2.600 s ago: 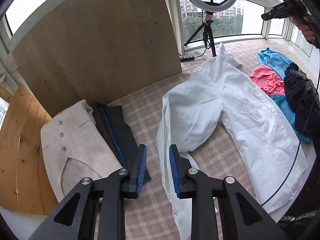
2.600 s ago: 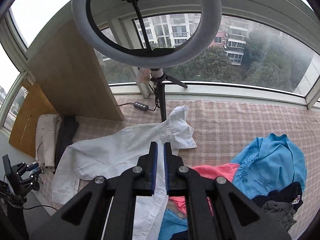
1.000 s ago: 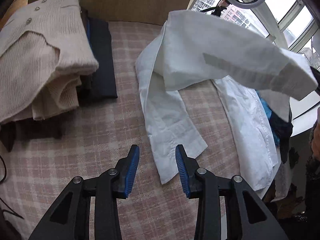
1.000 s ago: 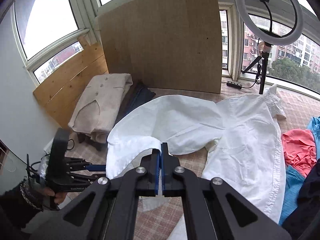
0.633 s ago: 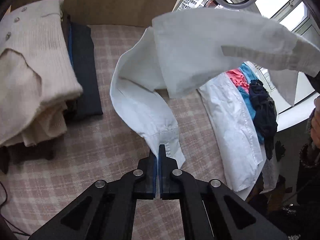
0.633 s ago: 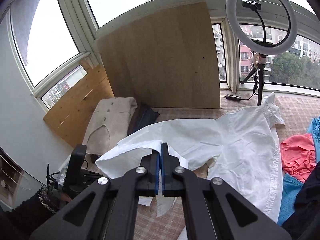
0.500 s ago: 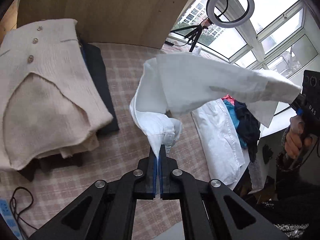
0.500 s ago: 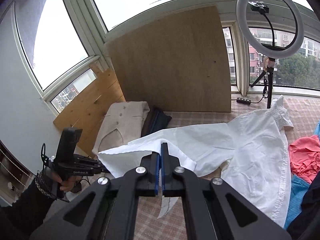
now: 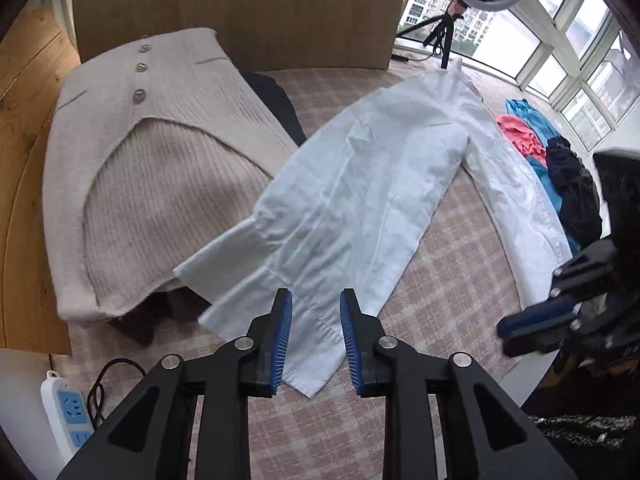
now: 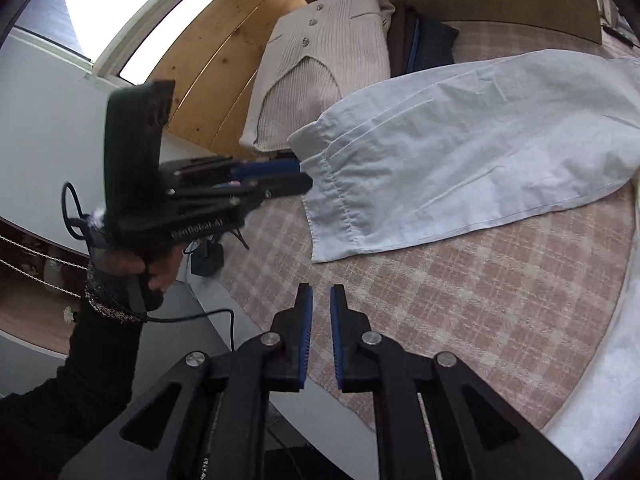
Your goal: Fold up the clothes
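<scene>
A white shirt (image 9: 360, 184) lies stretched over the pink checked cloth (image 9: 448, 280), one long sleeve pointing toward me. My left gripper (image 9: 316, 336) is open, and the sleeve's cuff (image 9: 312, 320) lies on the cloth between its fingers. In the right wrist view the same sleeve (image 10: 440, 148) lies flat, and the left gripper (image 10: 294, 176), held by a hand, sits at the cuff's edge. My right gripper (image 10: 320, 332) is open by a narrow gap, empty, over bare cloth just short of the cuff. It also shows at the right edge (image 9: 532, 324) of the left wrist view.
A folded beige knit cardigan (image 9: 160, 160) tops a stack with dark garments (image 9: 280, 108) at the left. A pile of coloured clothes (image 9: 540, 148) lies far right. A ring light on a tripod (image 9: 452, 12) and a wooden board (image 9: 240, 12) stand behind. A power strip (image 9: 68, 412) lies near the table's edge.
Both grippers were shut on the raised sleeve half a second ago. They have opened, and the sleeve now lies flat on the cloth. The right gripper has drawn back from it.
</scene>
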